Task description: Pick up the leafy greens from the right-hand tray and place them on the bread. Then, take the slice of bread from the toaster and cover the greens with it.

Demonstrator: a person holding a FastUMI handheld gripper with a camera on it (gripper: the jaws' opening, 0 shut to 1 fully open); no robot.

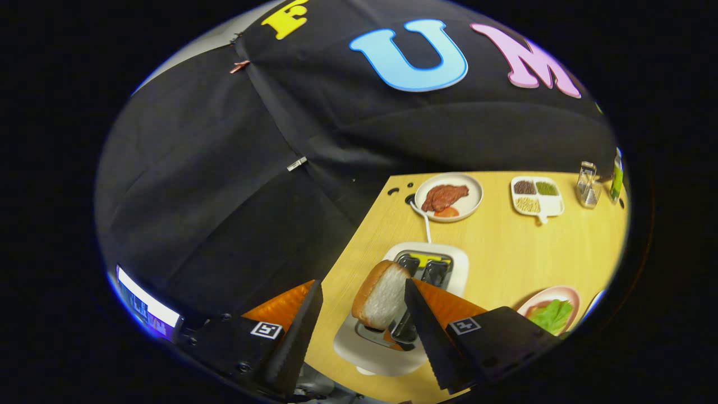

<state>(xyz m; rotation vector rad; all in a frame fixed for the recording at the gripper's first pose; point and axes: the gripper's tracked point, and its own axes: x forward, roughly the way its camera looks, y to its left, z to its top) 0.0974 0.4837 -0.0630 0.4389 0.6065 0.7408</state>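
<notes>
Between spread gripper [363, 300] fingers: bread slice [381, 295] upright in toaster [401, 306] slot (leaning slightly), untouched.

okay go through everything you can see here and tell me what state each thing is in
gripper: open, fingers either side of the bread, not pressing
slice of bread: upright, sticking out of the toaster slot
toaster: second slot empty, cord attached
leafy greens: lying on a pink plate
meat: lying on a white plate
</notes>
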